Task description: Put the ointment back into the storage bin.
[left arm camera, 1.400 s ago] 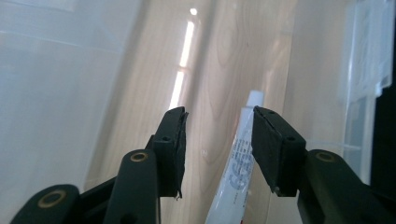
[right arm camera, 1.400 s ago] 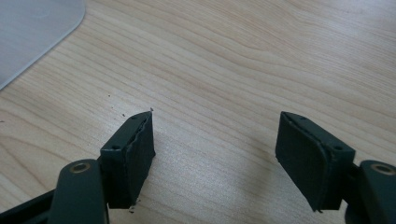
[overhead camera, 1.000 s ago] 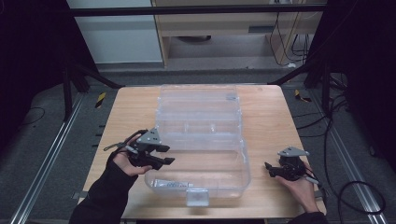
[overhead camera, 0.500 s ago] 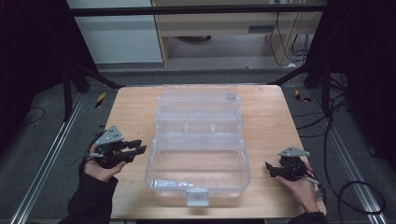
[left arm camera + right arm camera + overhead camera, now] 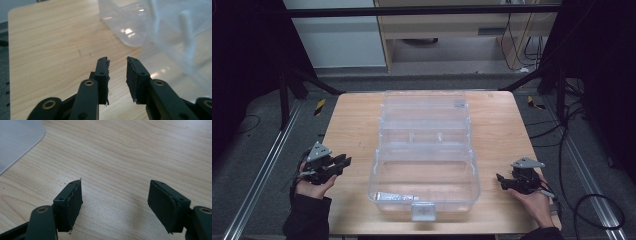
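Your left gripper (image 5: 343, 161) has pulled back from the clear plastic box (image 5: 424, 150), its jaws drawn narrow around nothing. The box now sits ahead and right of those fingers (image 5: 102, 72), tube (image 5: 394, 197) inside. Your right gripper (image 5: 500, 179) rests wide, empty, beside the box.

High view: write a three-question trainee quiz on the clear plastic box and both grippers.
1. True or false: a small silver tube lies inside the clear, tiered plastic storage box, in the tray nearest the person.
2. Pick one. The right gripper has its jaws: A) shut on the tube; B) open over the bare light wooden table; C) clamped on the box's front latch.
3. Fill in: the left gripper, at the box's left, is ____ the box (touching / apart from).
Key: 1 true; 2 B; 3 apart from.
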`<control>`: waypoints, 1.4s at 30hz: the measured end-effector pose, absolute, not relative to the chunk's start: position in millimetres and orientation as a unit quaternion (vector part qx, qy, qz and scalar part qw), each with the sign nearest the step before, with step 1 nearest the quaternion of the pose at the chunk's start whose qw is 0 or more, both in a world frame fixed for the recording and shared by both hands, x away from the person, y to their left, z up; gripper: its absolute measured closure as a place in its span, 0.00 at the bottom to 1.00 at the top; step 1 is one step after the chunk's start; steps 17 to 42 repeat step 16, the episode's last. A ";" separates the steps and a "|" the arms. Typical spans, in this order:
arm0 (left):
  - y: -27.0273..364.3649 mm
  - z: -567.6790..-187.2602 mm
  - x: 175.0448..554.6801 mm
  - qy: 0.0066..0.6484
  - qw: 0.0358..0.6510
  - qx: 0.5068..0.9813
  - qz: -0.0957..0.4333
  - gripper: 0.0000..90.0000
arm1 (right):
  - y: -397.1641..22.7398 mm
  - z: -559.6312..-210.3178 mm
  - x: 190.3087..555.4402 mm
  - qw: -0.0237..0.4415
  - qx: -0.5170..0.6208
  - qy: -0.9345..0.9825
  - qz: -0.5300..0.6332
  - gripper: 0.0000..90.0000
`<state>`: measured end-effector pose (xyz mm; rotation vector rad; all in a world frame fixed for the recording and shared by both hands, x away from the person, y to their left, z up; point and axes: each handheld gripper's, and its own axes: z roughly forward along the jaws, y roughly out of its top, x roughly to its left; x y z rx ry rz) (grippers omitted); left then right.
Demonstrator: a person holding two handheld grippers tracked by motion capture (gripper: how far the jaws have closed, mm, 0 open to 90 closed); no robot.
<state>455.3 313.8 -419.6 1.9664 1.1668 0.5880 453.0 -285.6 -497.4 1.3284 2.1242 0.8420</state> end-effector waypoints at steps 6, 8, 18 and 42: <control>325.9 -439.1 458.5 0.489 0.360 0.755 0.247 0.64 | -287.7 -497.6 452.3 0.246 0.490 0.776 0.312 0.31; 328.6 -445.0 459.5 0.497 0.346 0.756 0.250 0.56 | -288.5 -497.4 451.7 0.245 0.491 0.774 0.316 0.30; 340.4 -457.1 459.8 0.520 0.334 0.744 0.255 0.44 | -289.8 -498.2 450.6 0.240 0.492 0.772 0.322 0.29; 340.4 -457.1 459.8 0.520 0.334 0.744 0.255 0.44 | -289.8 -498.2 450.6 0.240 0.492 0.772 0.322 0.29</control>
